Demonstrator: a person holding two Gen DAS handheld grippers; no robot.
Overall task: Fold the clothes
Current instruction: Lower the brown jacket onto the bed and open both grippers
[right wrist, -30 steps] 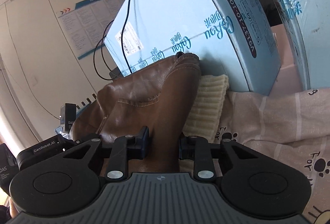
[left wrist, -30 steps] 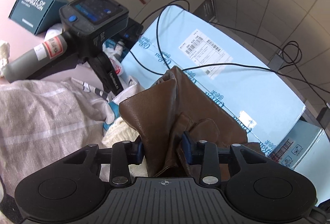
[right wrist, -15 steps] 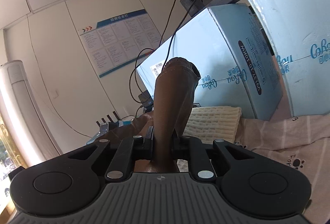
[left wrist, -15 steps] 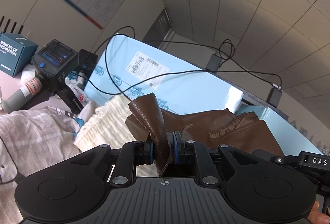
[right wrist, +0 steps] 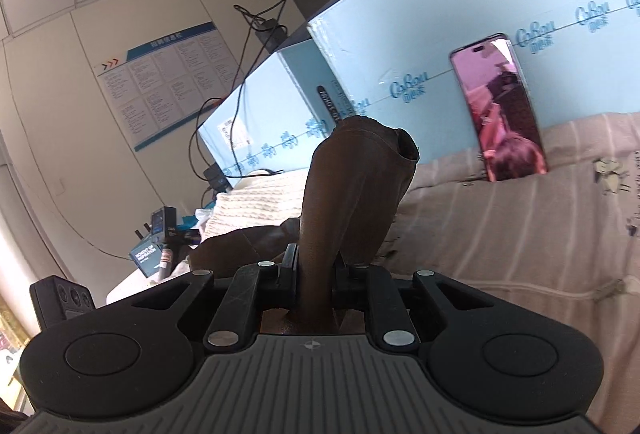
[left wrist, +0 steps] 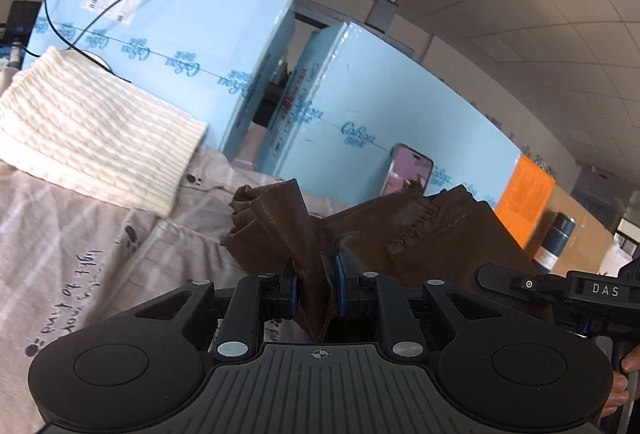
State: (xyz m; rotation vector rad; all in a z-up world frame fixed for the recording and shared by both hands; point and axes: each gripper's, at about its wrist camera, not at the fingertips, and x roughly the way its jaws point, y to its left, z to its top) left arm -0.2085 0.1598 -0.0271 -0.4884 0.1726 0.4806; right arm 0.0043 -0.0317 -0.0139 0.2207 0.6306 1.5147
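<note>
Left wrist view: the left gripper (left wrist: 316, 290) has its fingers (left wrist: 289, 290) drawn close together, clamping a bunched fold of the brown leather garment (left wrist: 420, 238). The garment spreads from the fingers toward 1 o'clock, where a stitched seam shows, and lies over the printed bedsheet (left wrist: 80, 242). A folded white knit sweater (left wrist: 88, 130) rests on the sheet at 10 o'clock, against the pale blue cartons (left wrist: 192, 34). A phone (left wrist: 406, 170) leans upright on the second carton at 1 o'clock. At 3 o'clock the other tool, marked DAS, enters the frame beside the garment.

Right wrist view: the right gripper (right wrist: 316, 274) also has its fingers (right wrist: 290, 270) nearly shut on the brown leather garment (right wrist: 352, 194), a column of which rises toward 12 o'clock and ends in an open cuff-like edge. The white sweater (right wrist: 260, 198) sits at 10 o'clock, the phone (right wrist: 504, 106) at 2 o'clock against the cartons (right wrist: 400, 34).

Compared with half a second ago, both grips are unchanged. The left camera has swung rightward, so the sweater has shifted to the left edge and the phone has come into view. The right camera now shows the phone as well.
</note>
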